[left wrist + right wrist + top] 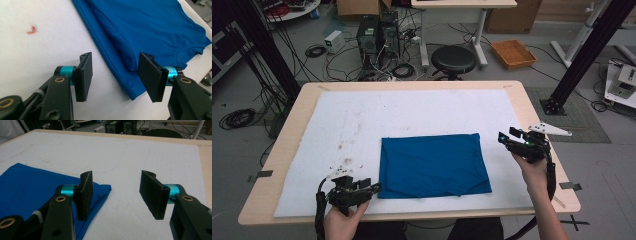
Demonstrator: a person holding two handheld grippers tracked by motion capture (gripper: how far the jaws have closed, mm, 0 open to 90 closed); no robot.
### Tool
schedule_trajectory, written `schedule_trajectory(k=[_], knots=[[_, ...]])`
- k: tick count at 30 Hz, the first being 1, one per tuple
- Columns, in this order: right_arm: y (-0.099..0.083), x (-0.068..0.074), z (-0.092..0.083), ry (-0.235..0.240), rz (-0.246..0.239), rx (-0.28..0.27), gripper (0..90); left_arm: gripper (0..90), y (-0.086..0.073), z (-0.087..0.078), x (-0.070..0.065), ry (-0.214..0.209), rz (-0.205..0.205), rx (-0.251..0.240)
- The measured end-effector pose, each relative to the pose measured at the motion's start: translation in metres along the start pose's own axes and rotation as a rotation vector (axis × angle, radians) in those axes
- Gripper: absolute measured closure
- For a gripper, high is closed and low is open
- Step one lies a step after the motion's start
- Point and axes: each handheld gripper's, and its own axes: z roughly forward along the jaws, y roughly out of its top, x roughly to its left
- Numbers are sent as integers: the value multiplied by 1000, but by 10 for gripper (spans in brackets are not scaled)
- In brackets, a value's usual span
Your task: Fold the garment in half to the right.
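Observation:
A folded blue T-shirt (pixel 432 165) lies flat in the middle of the white mat (pixel 362 120). My left gripper (pixel 373 187) is at the shirt's near left corner, open, its jaws wide apart with the corner of the blue T-shirt (pixel 130 72) between them on the mat. My right gripper (pixel 507 135) hovers open just off the shirt's far right corner. In the right gripper view that corner of the blue T-shirt (pixel 100 191) lies behind the left jaw, with bare mat between the jaws.
The mat covers a wooden table (pixel 542 125). Beyond the far edge stand a black stool (pixel 453 59), computer towers (pixel 377 35) with cables, and an orange tray (pixel 513 53) on the floor. A small red mark (pixel 31 29) stains the mat.

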Motion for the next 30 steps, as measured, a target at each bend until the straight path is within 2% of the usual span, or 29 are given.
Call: schedule_trajectory(k=[5, 12, 20, 27, 30], knots=[[0, 2, 1, 4, -7, 2, 446, 487, 2, 7, -1, -10, -38, 10], [1, 5, 3, 7, -14, 5, 447, 491, 4, 15, -9, -29, -53, 17], [1, 10, 5, 13, -25, 9, 446, 569, 7, 23, -16, -16, -37, 30], [2, 17, 10, 29, -35, 18, 446, 646, 7, 26, -19, 21, -15, 27], [2, 22, 14, 38, -44, 22, 446, 668, 7, 27, -22, 44, 6, 23]])
